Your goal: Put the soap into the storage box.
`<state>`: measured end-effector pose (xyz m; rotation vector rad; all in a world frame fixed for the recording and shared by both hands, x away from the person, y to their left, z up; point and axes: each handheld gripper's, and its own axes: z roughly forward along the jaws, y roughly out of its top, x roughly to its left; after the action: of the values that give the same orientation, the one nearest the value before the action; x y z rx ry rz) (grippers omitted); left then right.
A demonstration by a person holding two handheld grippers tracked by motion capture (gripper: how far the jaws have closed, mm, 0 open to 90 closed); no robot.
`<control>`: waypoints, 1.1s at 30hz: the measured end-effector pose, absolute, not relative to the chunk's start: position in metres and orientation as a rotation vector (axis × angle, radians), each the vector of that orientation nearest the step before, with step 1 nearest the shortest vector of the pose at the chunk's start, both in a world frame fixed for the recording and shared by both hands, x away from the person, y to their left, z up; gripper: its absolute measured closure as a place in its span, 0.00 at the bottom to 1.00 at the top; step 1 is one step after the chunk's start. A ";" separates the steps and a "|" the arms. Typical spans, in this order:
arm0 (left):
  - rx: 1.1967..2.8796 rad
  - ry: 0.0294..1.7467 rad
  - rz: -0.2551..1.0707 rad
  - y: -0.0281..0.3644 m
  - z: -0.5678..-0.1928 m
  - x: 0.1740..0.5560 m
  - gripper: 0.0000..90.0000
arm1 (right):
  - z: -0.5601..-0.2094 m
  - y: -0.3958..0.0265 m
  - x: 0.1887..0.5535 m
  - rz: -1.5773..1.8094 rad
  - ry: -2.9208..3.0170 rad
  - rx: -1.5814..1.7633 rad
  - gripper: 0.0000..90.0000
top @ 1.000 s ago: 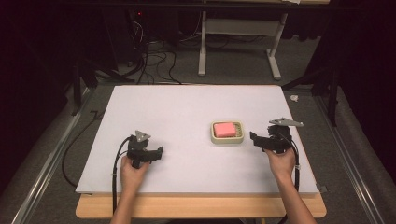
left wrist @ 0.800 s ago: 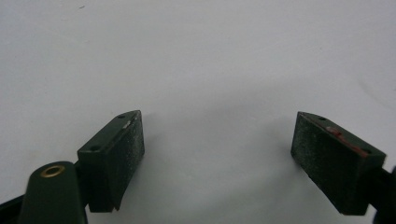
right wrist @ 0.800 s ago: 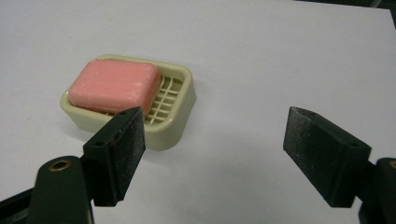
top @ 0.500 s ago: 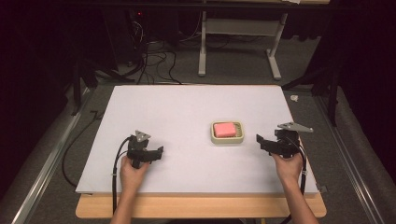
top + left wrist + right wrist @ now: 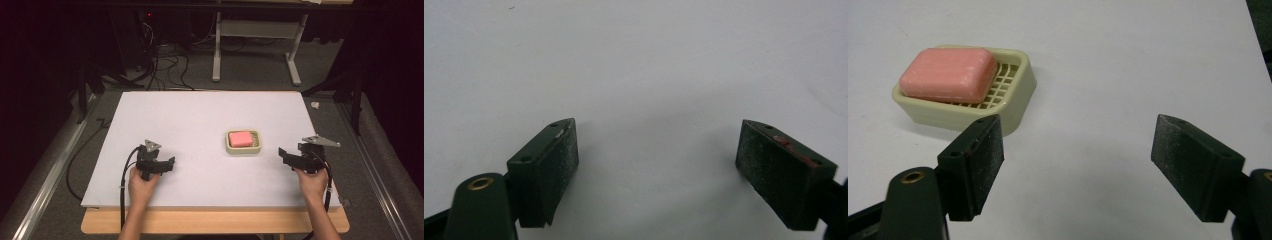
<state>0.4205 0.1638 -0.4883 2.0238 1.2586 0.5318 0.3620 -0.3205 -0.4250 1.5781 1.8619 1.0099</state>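
A pink bar of soap (image 5: 240,138) (image 5: 948,75) lies in a cream slotted soap dish (image 5: 256,145) (image 5: 1015,95) right of the white board's middle. My right gripper (image 5: 283,153) (image 5: 1078,160) hovers to the dish's right, pointing leftward, open with nothing between its jaws. My left gripper (image 5: 170,163) (image 5: 659,170) rests near the board's front left, also open and empty, over bare white surface.
The white board (image 5: 200,120) lies on a wooden table (image 5: 215,222) whose front edge shows below it. Metal rails (image 5: 45,185) run along both sides. A table frame (image 5: 255,35) and cables (image 5: 165,65) stand on the floor beyond.
My right gripper has drawn back to the right, away from the soap dish. The left gripper has stayed put.
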 end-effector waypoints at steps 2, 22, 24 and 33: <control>2.024 1.259 0.532 0.164 -0.488 0.420 0.20 | -0.426 -0.323 0.361 1.010 1.859 1.583 0.24; 2.024 1.258 0.531 0.164 -0.488 0.420 0.20 | -0.438 -0.326 0.354 1.027 1.862 1.614 0.24; 2.024 1.258 0.532 0.164 -0.488 0.420 0.20 | -0.440 -0.326 0.353 1.029 1.863 1.621 0.24; 2.024 1.258 0.532 0.164 -0.488 0.420 0.20 | -0.447 -0.325 0.352 1.029 1.868 1.631 0.24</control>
<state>0.4204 0.1638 -0.4883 2.0242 1.2582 0.5323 0.3525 -0.3252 -0.4465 1.6315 1.8684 1.0293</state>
